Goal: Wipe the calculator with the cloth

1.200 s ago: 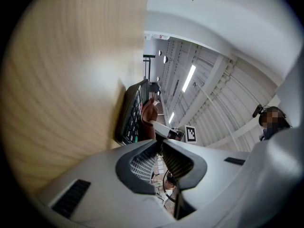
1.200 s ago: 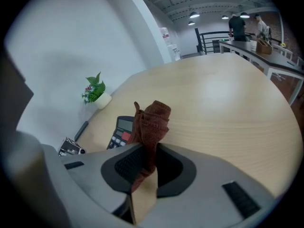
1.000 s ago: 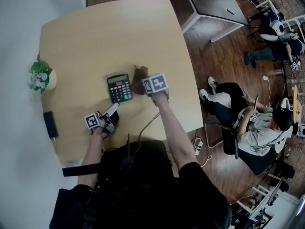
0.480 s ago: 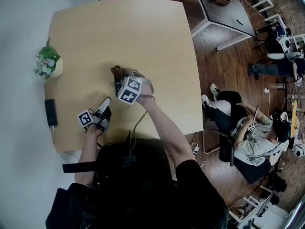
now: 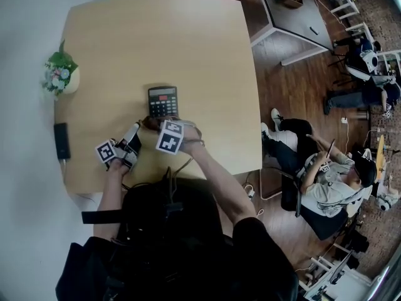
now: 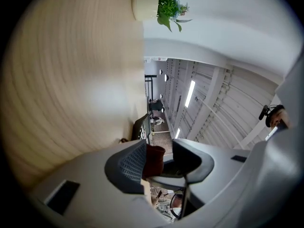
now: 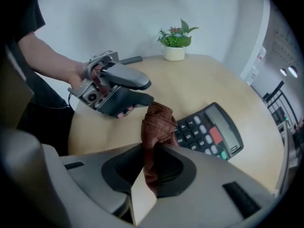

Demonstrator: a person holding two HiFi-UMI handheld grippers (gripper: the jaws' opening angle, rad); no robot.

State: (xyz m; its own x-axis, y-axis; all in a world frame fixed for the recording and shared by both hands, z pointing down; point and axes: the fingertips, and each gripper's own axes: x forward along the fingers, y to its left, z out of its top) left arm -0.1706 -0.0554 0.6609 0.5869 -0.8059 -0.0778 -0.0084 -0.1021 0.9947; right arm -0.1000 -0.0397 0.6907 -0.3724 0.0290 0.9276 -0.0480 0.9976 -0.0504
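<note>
Where calculator (image 5: 163,101) lies, pale table (image 5: 156,42), wood floor (image 5: 294,80)

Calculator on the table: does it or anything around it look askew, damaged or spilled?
Nothing stands out. The calculator lies flat, keys up and whole, on the table. The brown cloth is bunched in the right tool, close by the calculator's near end. The plant pot stands upright, nothing spilled.

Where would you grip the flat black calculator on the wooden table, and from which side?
Probably across the long side edges of the flat black calculator, near its display end, coming from above: it lies flat, keys up, and the brown cloth crowds its near end.
</note>
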